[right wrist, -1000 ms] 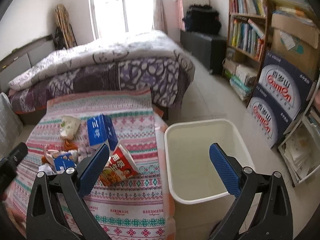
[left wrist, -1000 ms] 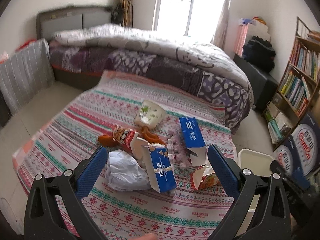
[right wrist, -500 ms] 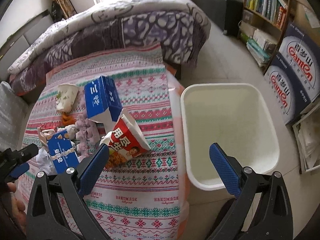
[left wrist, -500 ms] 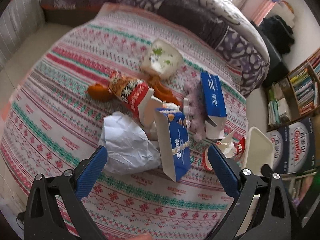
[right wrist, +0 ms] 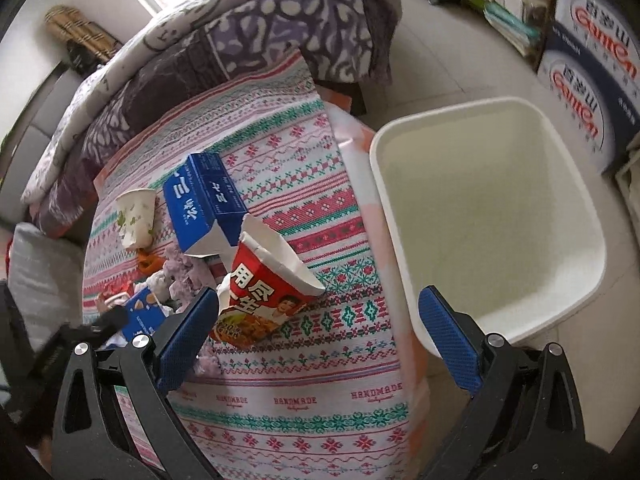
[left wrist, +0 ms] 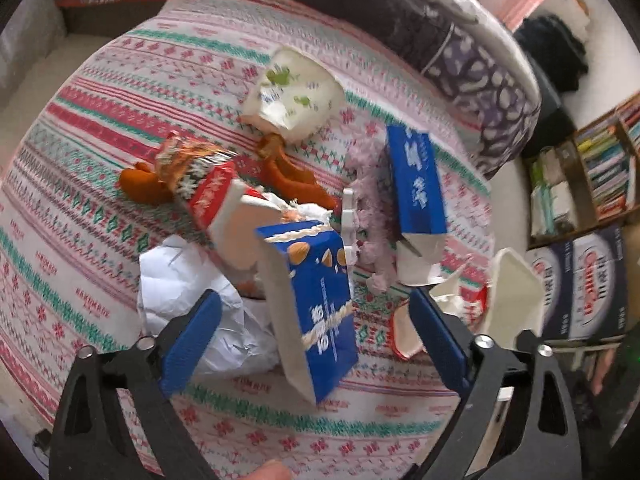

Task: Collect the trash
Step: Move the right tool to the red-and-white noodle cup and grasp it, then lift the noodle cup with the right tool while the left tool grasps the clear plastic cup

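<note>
Tools [left wrist: 314, 340] [right wrist: 318, 338] (both agape) above carton [left wrist: 316, 308], cup [right wrist: 264, 284]

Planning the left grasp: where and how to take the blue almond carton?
Grip the blue almond carton across its narrow body at mid-length, coming straight down from above. It lies propped on the crumpled white paper, long axis already between the open left gripper fingers, with both side faces exposed. Avoid the flimsy open flap end.

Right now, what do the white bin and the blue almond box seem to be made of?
White bin: likely moulded plastic, smooth with a soft sheen, rounded rim and corners. Blue almond box: likely thin printed cardboard, slightly glossy outside; the torn open end shows a plain pale inside and sharp folded edges.
</note>
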The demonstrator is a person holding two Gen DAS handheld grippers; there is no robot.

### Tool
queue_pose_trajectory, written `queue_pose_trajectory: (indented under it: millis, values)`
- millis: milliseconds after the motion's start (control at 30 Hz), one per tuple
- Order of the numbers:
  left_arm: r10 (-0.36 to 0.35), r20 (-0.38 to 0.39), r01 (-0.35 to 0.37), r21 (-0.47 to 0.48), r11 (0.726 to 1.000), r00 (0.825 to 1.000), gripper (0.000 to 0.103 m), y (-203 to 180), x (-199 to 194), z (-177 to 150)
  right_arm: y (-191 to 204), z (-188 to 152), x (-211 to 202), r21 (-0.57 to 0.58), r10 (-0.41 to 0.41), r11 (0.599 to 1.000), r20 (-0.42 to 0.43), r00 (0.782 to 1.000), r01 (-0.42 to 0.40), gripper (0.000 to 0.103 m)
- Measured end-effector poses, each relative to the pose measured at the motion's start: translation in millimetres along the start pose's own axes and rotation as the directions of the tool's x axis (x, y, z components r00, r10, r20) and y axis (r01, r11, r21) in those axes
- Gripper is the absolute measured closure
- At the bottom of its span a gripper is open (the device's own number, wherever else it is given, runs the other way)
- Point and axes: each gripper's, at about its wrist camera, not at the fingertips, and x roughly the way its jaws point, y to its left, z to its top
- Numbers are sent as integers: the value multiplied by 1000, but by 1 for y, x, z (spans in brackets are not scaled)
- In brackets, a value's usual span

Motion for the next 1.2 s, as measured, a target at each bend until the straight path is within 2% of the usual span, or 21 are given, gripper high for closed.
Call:
queue_pose_trajectory:
  millis: [67, 133, 200, 267, 300, 367, 500, 633, 733, 867, 1033, 1067, 1100, 1133, 1167, 1200]
  values:
    - [49, 7, -49, 40, 998, 999, 21, -7, 10, 0, -1, 1, 5, 18, 1, 1000, -15, 1000, -1, 7]
    - [72, 16, -73, 83, 994, 997, 37, -13, 14, 1, 1, 2, 9, 15, -5, 1000, -20, 1000, 6, 7]
    - [36, -13, -35, 96, 995, 999, 61, -13, 17, 1, 5, 1, 13, 12, -6, 1000, -23, 1000, 6, 7]
    - [11, -47, -6, 108, 994, 999, 69, -12, 21, -1, 10, 0, 16, 7, -8, 1000, -25, 1000, 8, 7]
    - [16, -37, -12, 120, 993, 999, 71, -12, 21, -3, 13, 0, 16, -1, -18, 1000, -16, 1000, 18, 7]
    - [15, -4, -15, 142, 990, 1000, 75, -13, 16, -7, 25, -4, 11, -53, -46, 997, 37, 998, 48, 7]
    - [-22, 110, 3, 167, 986, 994, 86, -14, -10, -12, 38, -11, -4, -117, -59, 990, 143, 988, 76, 7]
    - [-16, 240, -31, 192, 981, 971, 87, -17, -38, -18, 35, -16, -12, -110, -86, 987, 222, 971, 113, 7]
    - [-2, 317, -68, 208, 976, 948, 87, -18, -56, -24, 30, -16, -2, -81, -80, 992, 173, 982, 96, 7]
    - [-2, 361, -78, 207, 975, 933, 87, -15, -68, -27, 30, -19, 21, 1, -56, 998, 76, 996, 56, 7]
    - [8, 360, -85, 198, 976, 933, 87, -5, -70, -27, 45, -25, 54, 31, -93, 995, 36, 995, 92, 9]
    - [12, 354, -86, 194, 977, 935, 87, -2, -68, -26, 47, -26, 59, 31, -90, 996, 25, 996, 89, 12]
    - [15, 350, -87, 189, 978, 937, 87, 0, -67, -24, 49, -26, 67, 26, -83, 996, 1, 997, 83, 25]
    - [17, 348, -86, 185, 979, 937, 87, 2, -66, -26, 50, -25, 75, 18, -63, 998, -21, 998, 63, 31]
    - [20, 346, -87, 181, 980, 938, 87, 3, -65, -27, 50, -25, 76, 16, -50, 999, -11, 999, 50, 33]
    - [25, 350, -92, 177, 980, 936, 87, 4, -64, -27, 51, -25, 74, 7, -51, 999, 13, 999, 51, 45]
